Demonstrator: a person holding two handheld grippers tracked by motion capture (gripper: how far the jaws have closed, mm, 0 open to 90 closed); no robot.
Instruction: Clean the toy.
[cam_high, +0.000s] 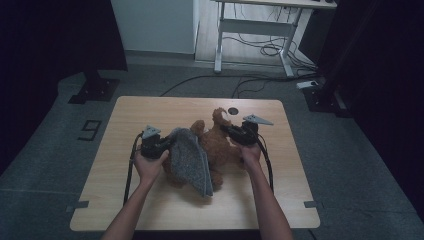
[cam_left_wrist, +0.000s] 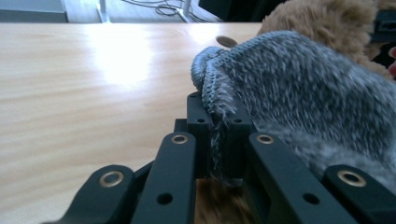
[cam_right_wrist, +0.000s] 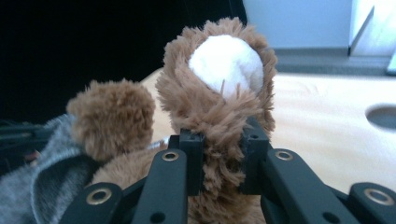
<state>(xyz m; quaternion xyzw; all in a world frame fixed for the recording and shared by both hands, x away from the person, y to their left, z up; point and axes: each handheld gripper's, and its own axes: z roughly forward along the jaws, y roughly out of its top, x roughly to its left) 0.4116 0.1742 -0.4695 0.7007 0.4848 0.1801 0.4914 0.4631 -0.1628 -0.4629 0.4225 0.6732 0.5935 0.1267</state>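
Currently my left gripper (cam_left_wrist: 217, 135) is pinching the grey knit garment's (cam_high: 192, 157) hem, my right gripper (cam_right_wrist: 223, 161) clamping the plush bear's (cam_high: 220, 145) paw mid-table; tugging risks the fuzzy paw slipping free.

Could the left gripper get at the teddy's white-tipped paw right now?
Probably not: the left gripper is shut on the grey knit garment, and the right gripper already clamps that paw across the brown teddy.
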